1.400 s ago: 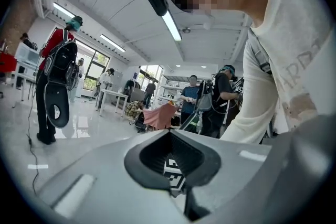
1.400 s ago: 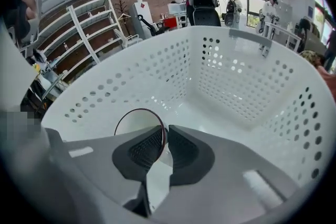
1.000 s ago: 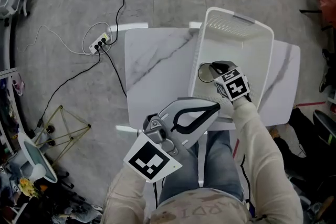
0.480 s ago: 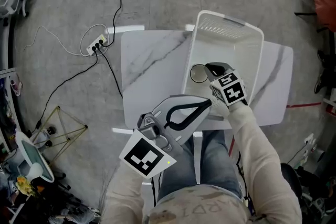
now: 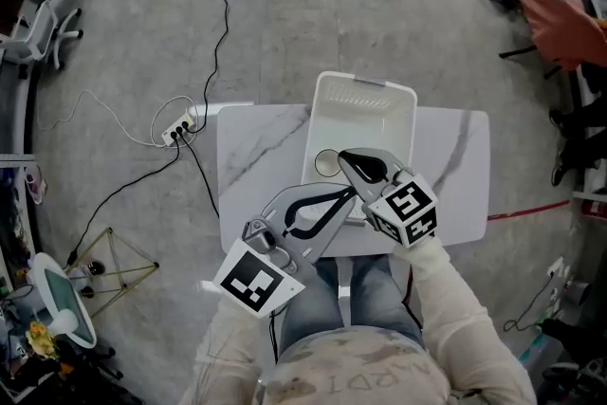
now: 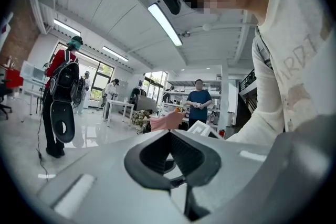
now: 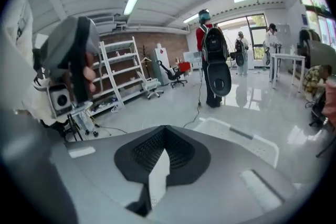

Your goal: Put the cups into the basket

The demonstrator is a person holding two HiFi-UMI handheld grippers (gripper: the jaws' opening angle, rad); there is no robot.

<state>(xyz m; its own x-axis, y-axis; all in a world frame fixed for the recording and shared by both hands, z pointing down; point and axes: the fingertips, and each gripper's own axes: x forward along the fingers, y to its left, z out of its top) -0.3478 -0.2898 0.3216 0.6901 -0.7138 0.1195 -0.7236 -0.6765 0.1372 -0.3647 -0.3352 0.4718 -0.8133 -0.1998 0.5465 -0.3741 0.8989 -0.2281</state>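
Head view, nearest first: the left tongs (image 5: pixel 349 193) are held over the near edge of the white marble surface (image 5: pixel 256 147), at about 6 o'clock from the basket (image 5: pixel 360 81). In the left gripper view their tips (image 6: pixel 169 132) are seen pressed together, and nothing is gripped between them. Just beyond, the right tongs (image 5: pixel 349 158) are held over the basket's near end. In the right gripper view the tips (image 7: pixel 164 128) are likewise seen to meet, with only a pale sliver of gap behind them and no object in it.

One cup (image 5: pixel 327 164) is seen inside the basket, at its near left corner, around 8 o'clock from the basket's middle, mouth upward. No other cup can be made out on the surface.

The placing step is therefore judged complete for this cup. Both tongs are empty, so nothing is being carried. If another cup is to be handled, it would first have to be found, since none is shown. Otherwise the task is judged finished.

Farther off, at 10 o'clock, a power strip (image 5: pixel 180 123) with trailing cables is seen on the floor.
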